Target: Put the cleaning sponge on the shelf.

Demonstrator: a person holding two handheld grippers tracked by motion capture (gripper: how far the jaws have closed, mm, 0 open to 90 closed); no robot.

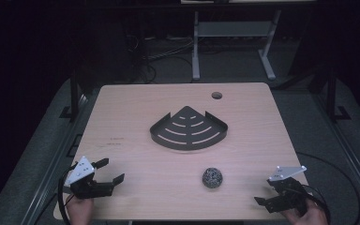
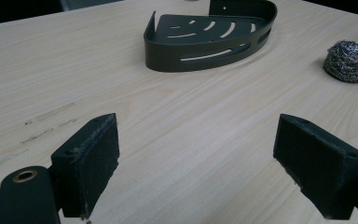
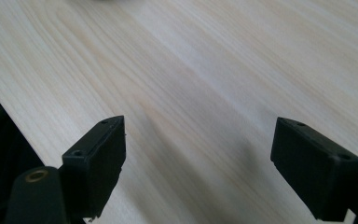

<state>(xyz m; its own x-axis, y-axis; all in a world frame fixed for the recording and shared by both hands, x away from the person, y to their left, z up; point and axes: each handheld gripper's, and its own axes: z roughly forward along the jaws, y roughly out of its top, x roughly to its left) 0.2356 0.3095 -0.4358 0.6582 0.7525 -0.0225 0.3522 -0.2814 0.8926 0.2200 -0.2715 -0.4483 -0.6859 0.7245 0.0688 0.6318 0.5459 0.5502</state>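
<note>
We are holding both grippers at the near edge of the table [image 1: 136, 101], and nothing is being carried yet. The scrubber [image 1: 212, 177] (a ball of wound steel wire) is lying on bare wood, well apart from the corner rack [image 1: 189, 128], which is sitting empty at mid-table. We judge the work to be at its start: if the scrubber is meant for the rack, the pick-up, the carry and the release are all left to do.

The left gripper [image 1: 110, 171] is resting at the table's 7 o'clock corner with its jaws spread wide and nothing between them. In the left gripper view, the scrubber [image 2: 350, 60] is lying at 1 o'clock from the gap, well beyond the fingertips [image 2: 91, 161], and the rack [image 2: 209, 35] is lying at 12 o'clock, farther off.

The right gripper [image 1: 268, 192] is resting at the 5 o'clock corner, jaws likewise wide and empty; its own view is showing bare wood between the fingertips [image 3: 98, 161]. From this gripper, in the high view, the scrubber is lying at about 10 o'clock, near but not touching. We judge the right gripper to be the closer of the two.
</note>
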